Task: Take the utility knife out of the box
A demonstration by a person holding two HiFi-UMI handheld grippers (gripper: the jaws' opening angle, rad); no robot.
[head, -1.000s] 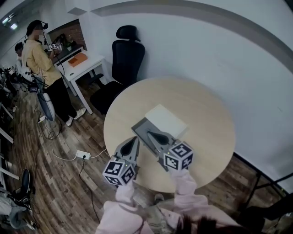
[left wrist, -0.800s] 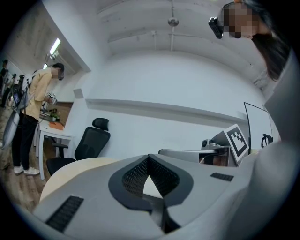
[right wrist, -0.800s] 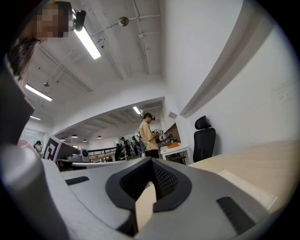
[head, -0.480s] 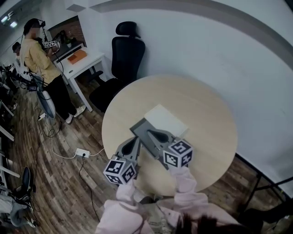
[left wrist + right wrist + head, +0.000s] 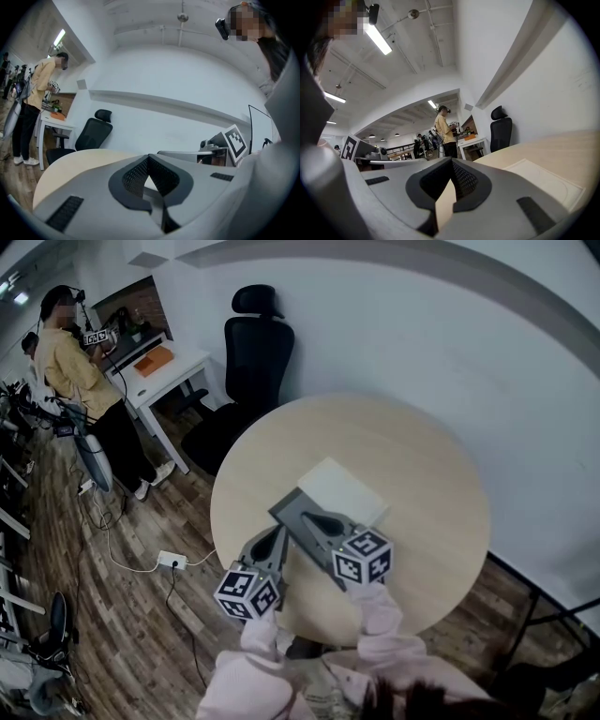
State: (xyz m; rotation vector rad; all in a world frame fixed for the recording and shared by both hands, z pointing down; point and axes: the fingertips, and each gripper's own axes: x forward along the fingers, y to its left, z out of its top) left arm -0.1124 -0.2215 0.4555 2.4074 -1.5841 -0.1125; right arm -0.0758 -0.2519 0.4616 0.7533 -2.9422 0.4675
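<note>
A flat white box (image 5: 342,491) lies closed near the middle of the round wooden table (image 5: 412,456). No utility knife shows in any view. My right gripper (image 5: 292,507) hovers just in front of the box's near-left corner, shut with nothing between its jaws. In the right gripper view the box (image 5: 543,180) lies ahead and to the right of the shut tips (image 5: 451,161). My left gripper (image 5: 278,531) is over the table's near-left edge, beside the right one, also shut and empty (image 5: 149,158).
A black office chair (image 5: 253,352) stands behind the table on the left. Further left, a person in a yellow top (image 5: 80,381) stands at a white desk (image 5: 169,367). A power strip and cable (image 5: 169,561) lie on the wooden floor.
Both grippers have sunk a little toward the table and shifted slightly. Their jaws have stayed shut and the box has not moved.
</note>
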